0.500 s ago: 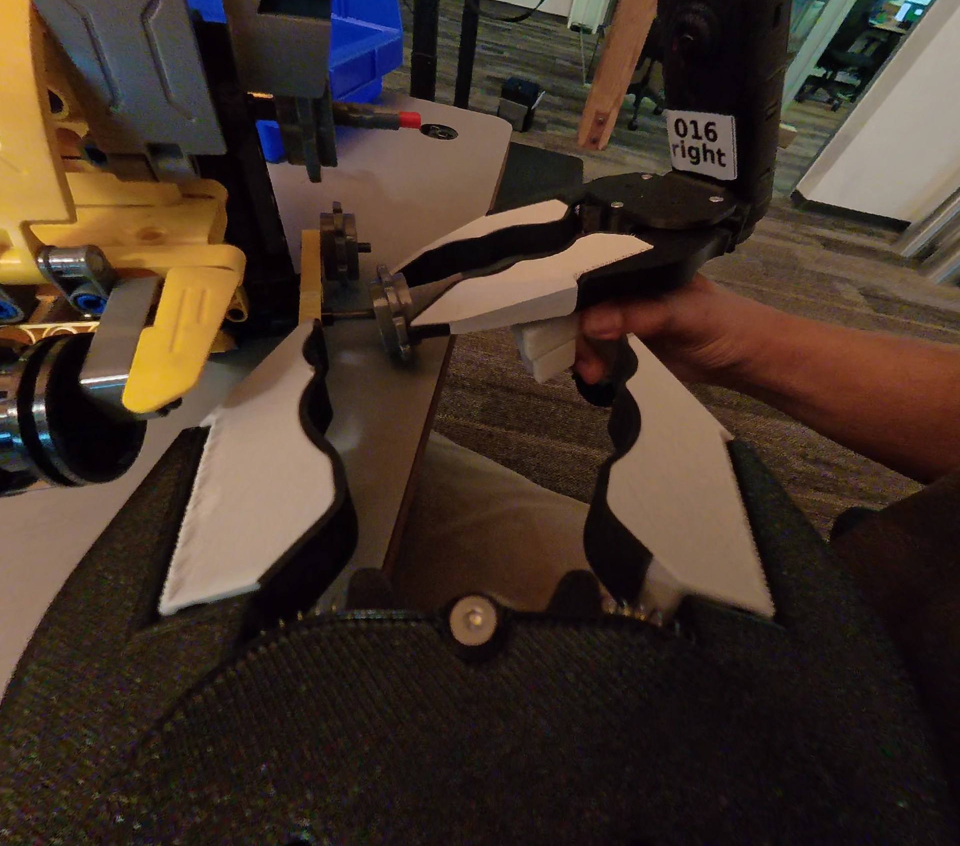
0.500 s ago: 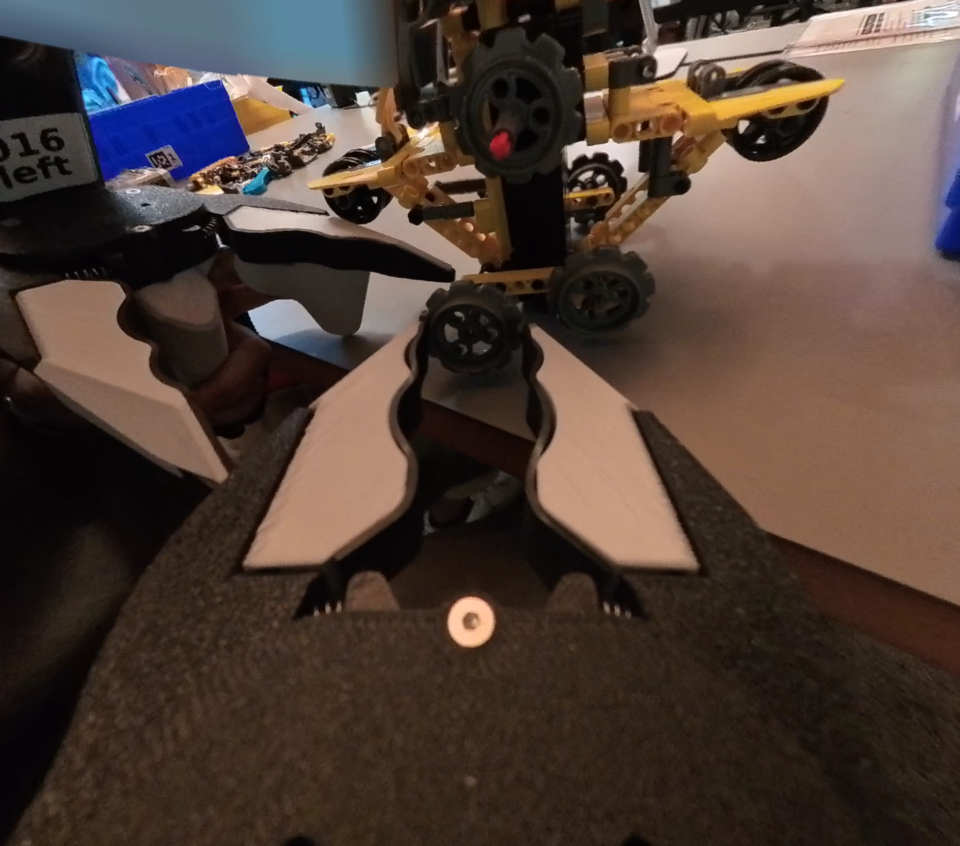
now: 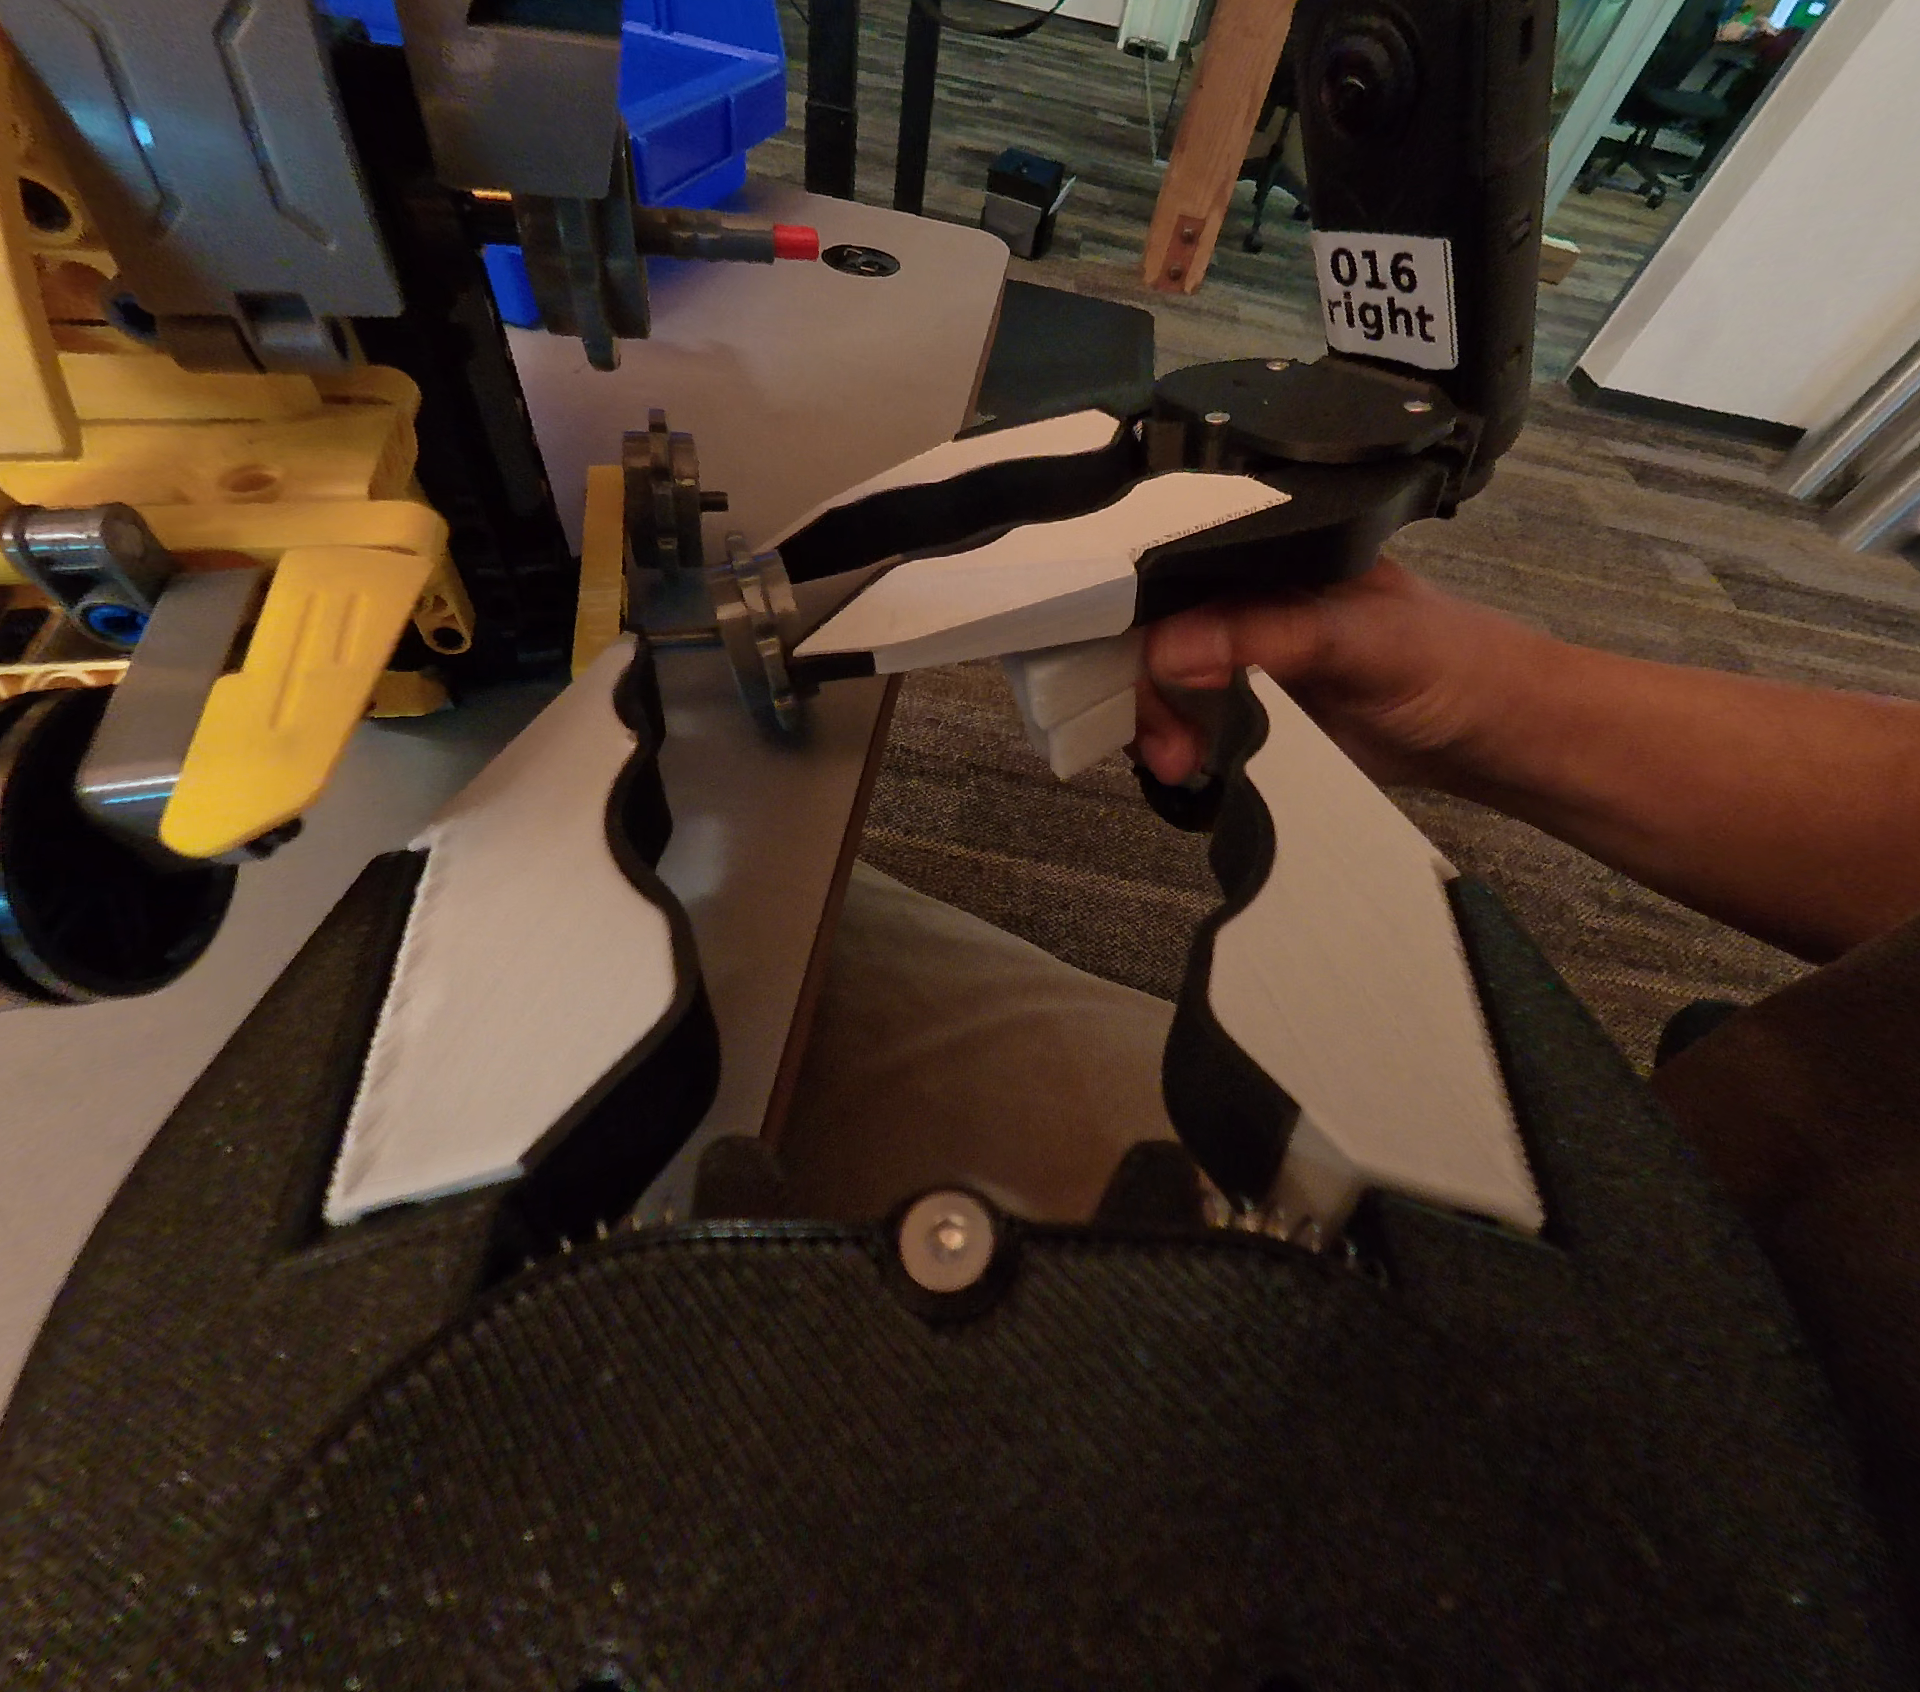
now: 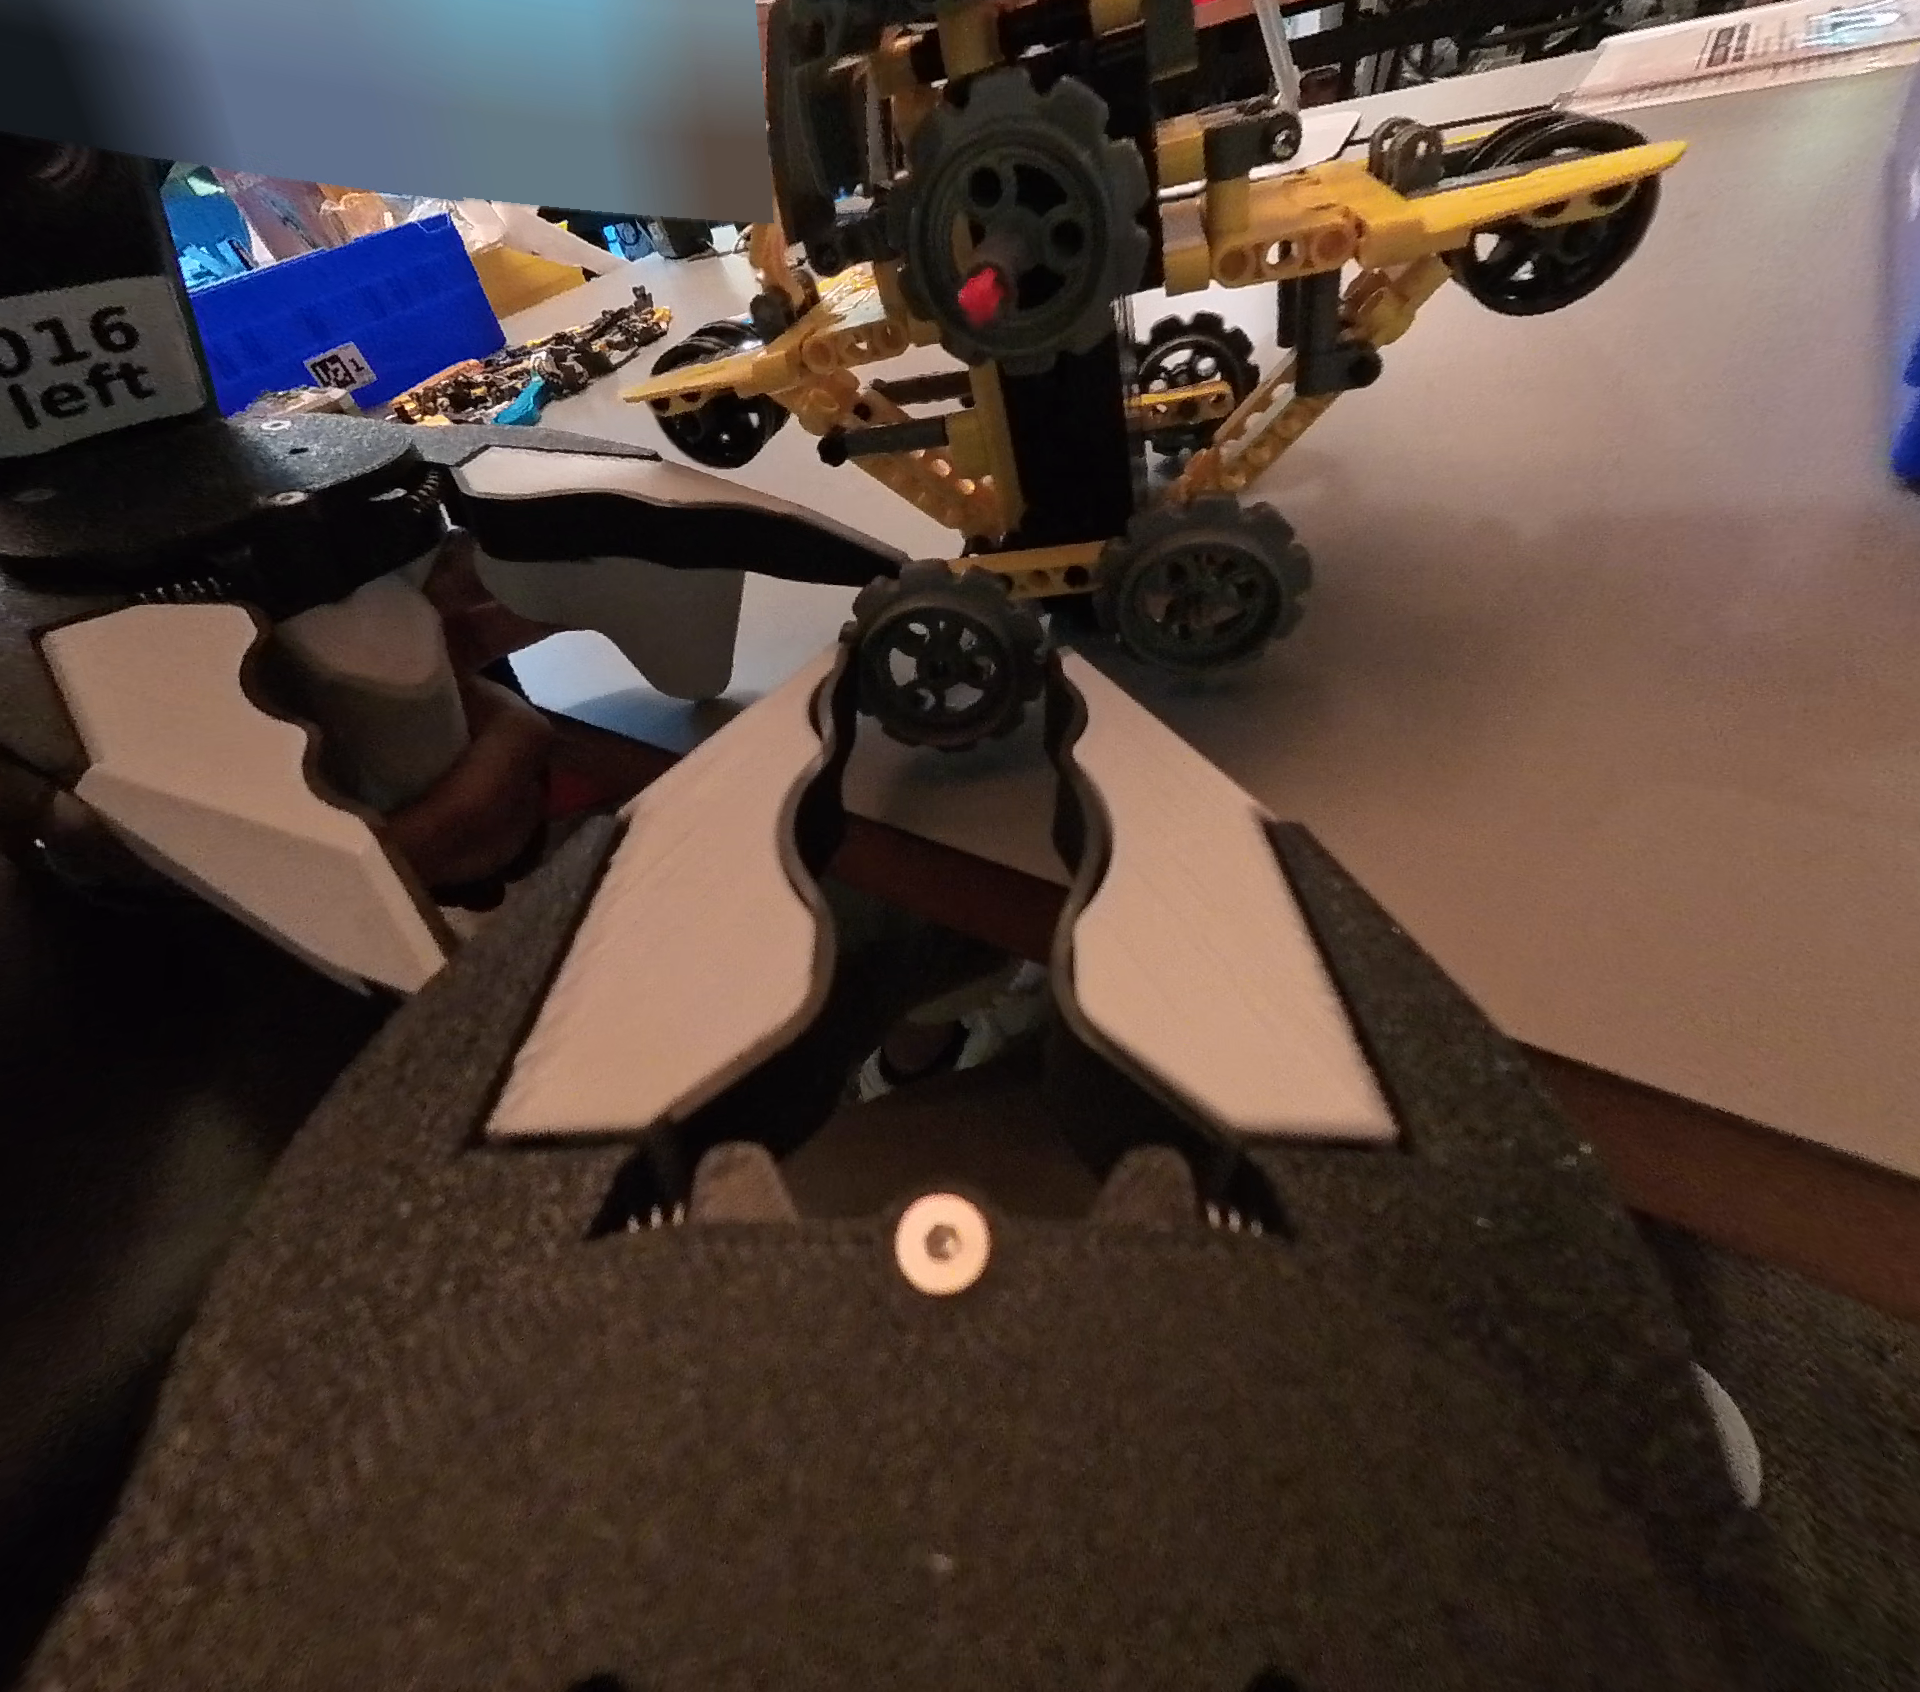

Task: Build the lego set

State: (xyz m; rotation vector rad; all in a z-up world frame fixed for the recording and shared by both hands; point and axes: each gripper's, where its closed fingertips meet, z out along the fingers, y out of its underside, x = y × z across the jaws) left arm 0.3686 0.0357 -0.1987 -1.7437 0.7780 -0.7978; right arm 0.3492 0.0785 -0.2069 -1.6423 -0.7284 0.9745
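Right gripper [image 4: 951, 686] clamped on a small dark toothed wheel [image 4: 948, 668] at the near end of the yellow and black brick-built vehicle [image 4: 1060, 354]. Same wheel seen edge-on in the left wrist view [image 3: 756, 640], pinched between the two white and black fingers [image 3: 977, 603]. Held by a hand [image 3: 1299, 686] at 3 o'clock there.

Left gripper [image 3: 935, 686] spread wide, holding nothing. Left finger tip [image 3: 608, 686] right beside the vehicle's near end; touching or not, hard to tell.

Vehicle standing on a grey table [image 4: 1507, 707], near its edge. Bigger toothed wheel with a red pin [image 4: 1023, 234] at 12 o'clock above the clamped wheel. Another small wheel [image 4: 1195, 588] just beside it at 2 o'clock. Blue bin [image 4: 343, 312] far off at 10 o'clock.
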